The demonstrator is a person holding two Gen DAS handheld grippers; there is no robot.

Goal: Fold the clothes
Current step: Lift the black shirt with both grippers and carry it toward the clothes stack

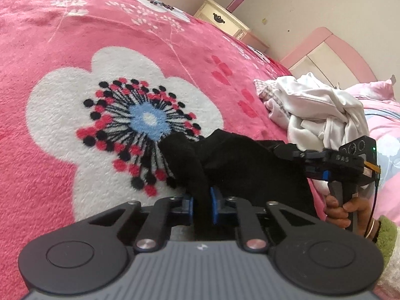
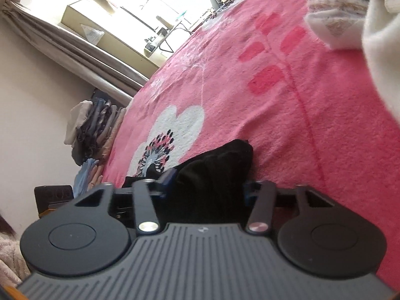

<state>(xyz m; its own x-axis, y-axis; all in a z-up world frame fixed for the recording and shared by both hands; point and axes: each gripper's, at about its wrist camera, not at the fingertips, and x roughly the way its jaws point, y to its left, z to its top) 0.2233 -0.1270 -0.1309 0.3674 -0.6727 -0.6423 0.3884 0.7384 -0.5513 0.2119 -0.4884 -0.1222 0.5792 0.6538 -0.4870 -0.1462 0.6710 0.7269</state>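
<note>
On the pink flowered blanket (image 1: 75, 37), in the left wrist view, a black garment (image 1: 240, 165) lies bunched over the lower right petals of the big white flower, toward the near edge of the bed. The left gripper (image 1: 202, 206) is pinching a narrow ridge of that black cloth, its 2 blue pads (image 1: 188, 206) pressed against it. The right gripper (image 1: 287, 151) reaches into the garment's far side, with a hand (image 1: 347, 212) on its grip. A heap of white clothes (image 1: 317, 110) sits just beyond, close to the black piece.

In the right wrist view, the right gripper (image 2: 207, 187) has a thick wad of the black garment (image 2: 217, 165) between its pads, which stand further apart than the left's; they appear to pinch it, though blur hides the contact.

Judged from this, the left holds little cloth, so a lift could let it slip out. The right's bulky bite may take in 2 layers, leaving the piece twisted instead of spread. A wide swing could also drag the white heap.
</note>
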